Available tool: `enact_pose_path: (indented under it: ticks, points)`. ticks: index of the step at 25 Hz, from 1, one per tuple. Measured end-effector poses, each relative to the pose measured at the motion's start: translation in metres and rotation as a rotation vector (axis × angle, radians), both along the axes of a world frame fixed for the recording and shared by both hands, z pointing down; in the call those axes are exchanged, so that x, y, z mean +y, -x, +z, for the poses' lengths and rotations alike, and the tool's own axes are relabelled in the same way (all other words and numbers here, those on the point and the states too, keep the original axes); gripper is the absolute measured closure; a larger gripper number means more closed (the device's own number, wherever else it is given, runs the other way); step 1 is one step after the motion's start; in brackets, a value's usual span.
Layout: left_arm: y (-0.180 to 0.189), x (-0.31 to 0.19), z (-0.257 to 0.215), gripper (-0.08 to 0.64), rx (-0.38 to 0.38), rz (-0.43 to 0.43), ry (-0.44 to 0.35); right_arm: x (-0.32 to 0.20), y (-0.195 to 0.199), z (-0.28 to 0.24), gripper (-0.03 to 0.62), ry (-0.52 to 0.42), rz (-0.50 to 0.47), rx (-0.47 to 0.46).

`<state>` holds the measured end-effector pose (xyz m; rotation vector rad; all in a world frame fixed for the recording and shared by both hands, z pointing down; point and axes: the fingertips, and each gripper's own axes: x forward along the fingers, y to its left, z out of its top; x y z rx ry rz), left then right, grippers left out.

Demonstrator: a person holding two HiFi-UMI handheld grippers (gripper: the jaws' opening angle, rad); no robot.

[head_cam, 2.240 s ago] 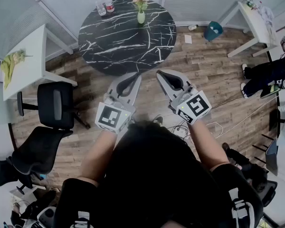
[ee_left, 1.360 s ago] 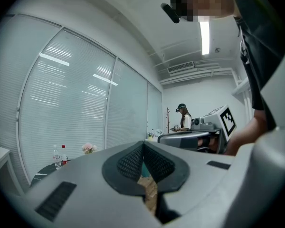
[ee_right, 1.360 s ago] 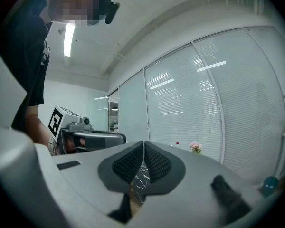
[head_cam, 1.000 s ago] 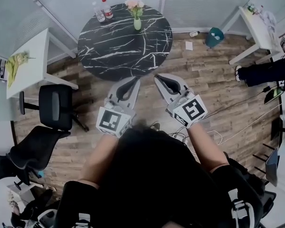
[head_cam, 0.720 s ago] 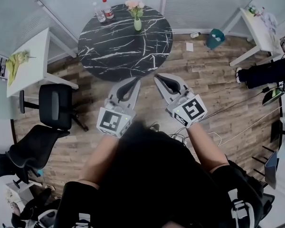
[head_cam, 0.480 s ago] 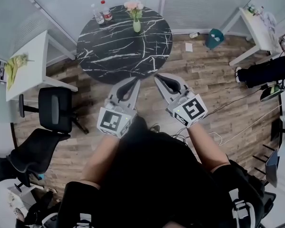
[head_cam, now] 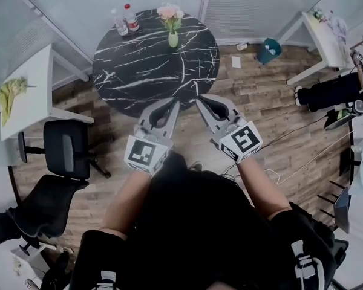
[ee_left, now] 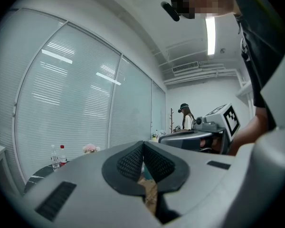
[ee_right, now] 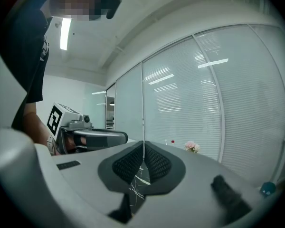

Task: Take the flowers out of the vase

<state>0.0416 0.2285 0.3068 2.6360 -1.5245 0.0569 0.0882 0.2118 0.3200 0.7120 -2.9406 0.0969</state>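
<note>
head view: approach step, nothing grasped yet. the flowers (head_cam: pixel 169 11) are pink and stand upright in the pale green vase (head_cam: pixel 173 39) on the far side of the round black marble table (head_cam: pixel 145 71). two bottles (head_cam: pixel 124 19) stand near the vase, toward the left rim. the left tongs (head_cam: pixel 172 101) and right tongs (head_cam: pixel 199 99) are held side by side over the wooden floor (head_cam: pixel 260 95), at the near edge of the table and well apart from the vase. both point toward the table.

left gripper view: left tongs (ee_left: pixel 143 144) are clenched, the ribbed pads meet at the tip with nothing between them, only floor shows through the gap lower down. the flowers (ee_left: pixel 90 148) sit small and far off to the left, next to the bottles (ee_left: pixel 58 156). the vase itself is too small to make out here.

right gripper view: right tongs (ee_right: pixel 143 143) are also clenched and empty, pads together at the tip, with marble table top (ee_right: pixel 135 180) visible through the lower gap. the flowers (ee_right: pixel 192 147) are far ahead and to the right of the tip.

judgement: the task has hardly begun, the flowers are all still in the vase. the next move calls for reaching across the table to the far side, spreading one pair of tongs and closing it on the stems just above the vase mouth, then lifting straight up. the other tongs likely need to steady the vase, which looks light and could tip or drag with the stems. the bottles close by leave less room on the left.
</note>
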Motion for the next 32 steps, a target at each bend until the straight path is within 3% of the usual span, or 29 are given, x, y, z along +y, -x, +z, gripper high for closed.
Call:
enact_pose_path:
  ticks: [20,32]
  points:
    - [0.079,-0.099,0.016,0.548,0.035,0.106,0.024,-0.091,0.09,0.015,0.572,0.037,0.073,0.037]
    - [0.092,-0.134,0.021,0.548,0.032,0.141,0.029,-0.122,0.103,0.025,0.572,0.06,0.1,0.06]
